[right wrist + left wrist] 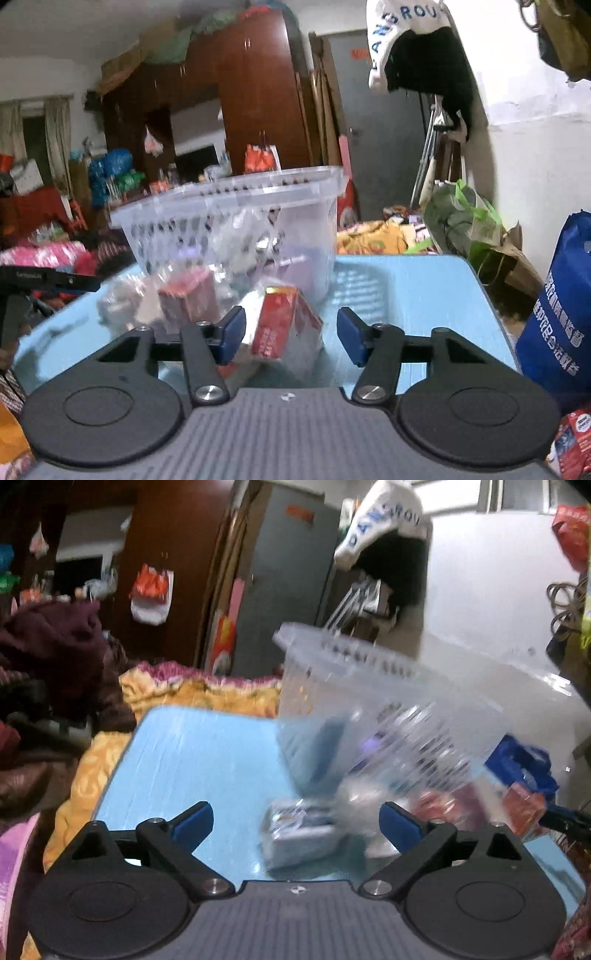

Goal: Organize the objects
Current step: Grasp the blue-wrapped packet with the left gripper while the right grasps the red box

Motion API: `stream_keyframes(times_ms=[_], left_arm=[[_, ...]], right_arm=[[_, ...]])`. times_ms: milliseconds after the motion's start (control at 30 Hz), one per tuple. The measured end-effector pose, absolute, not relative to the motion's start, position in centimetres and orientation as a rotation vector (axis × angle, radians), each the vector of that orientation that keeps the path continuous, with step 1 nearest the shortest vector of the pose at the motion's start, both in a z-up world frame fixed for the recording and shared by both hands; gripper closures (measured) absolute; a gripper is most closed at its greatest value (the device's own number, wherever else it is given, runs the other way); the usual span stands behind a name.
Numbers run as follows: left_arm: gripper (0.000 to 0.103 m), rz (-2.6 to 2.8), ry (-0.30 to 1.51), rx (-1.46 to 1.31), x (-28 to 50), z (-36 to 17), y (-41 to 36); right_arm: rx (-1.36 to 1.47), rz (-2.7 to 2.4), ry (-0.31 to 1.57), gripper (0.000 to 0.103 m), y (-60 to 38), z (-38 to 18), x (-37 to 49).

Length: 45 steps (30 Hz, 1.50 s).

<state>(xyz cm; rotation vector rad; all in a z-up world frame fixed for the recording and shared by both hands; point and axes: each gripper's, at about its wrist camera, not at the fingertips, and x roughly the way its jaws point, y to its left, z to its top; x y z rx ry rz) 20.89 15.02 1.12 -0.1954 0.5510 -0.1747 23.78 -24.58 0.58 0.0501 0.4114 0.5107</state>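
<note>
A clear plastic basket (pixel 369 686) with slotted walls stands on the light blue table (pixel 192 760), with several blurred items inside. It also shows in the right wrist view (pixel 236 218). My left gripper (pixel 295 821) is open, with a small grey-blue packet (pixel 299 834) lying on the table between its fingers. My right gripper (pixel 291 332) is open around a red box (pixel 284 325) that stands tilted on the table (pixel 406 291). A dark red box (pixel 188 299) and a pale wrapped item (pixel 122 299) lie in front of the basket.
A blue bag (pixel 561 310) stands right of the table. A green bag (pixel 465 221) sits behind the table's far right corner. Orange bedding (pixel 184 690) and dark clothes (pixel 51 657) lie left of the table. A wardrobe (pixel 251 92) and a door (pixel 384 92) are behind.
</note>
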Motion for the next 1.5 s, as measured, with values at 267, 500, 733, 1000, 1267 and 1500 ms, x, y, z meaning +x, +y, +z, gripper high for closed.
stream_keyframes(times_ms=[267,500,733,1000,1267,1500], left_arm=[[0.004,-0.170,0.653,-0.064,23.9,-0.3,12.9],[0.052,-0.148,0.639,-0.008,22.9,-0.3,11.7],[0.059,-0.192,0.518,-0.100,19.0,0.1,12.8],[0.060,-0.225,0.386,-0.149,15.0,0.4,12.8],[0.055,-0.153,0.490,-0.068,15.7,-0.9,11.6],[0.032,-0.133,0.496,0.019,14.2,-1.8,11.1]], right_arm=[[0.079,0.526,0.421,0.046,-25.5,-0.6,23.7],[0.109,0.519,0.398,0.073,-26.3,-1.6,23.1],[0.163,0.475,0.313,0.075,-28.0,-1.8,21.2],[0.167,0.473,0.259,0.076,-28.9,-0.8,19.2],[0.152,0.484,0.269,0.076,-28.0,-0.9,19.1],[0.150,0.486,0.258,0.076,-28.1,-0.8,18.6]])
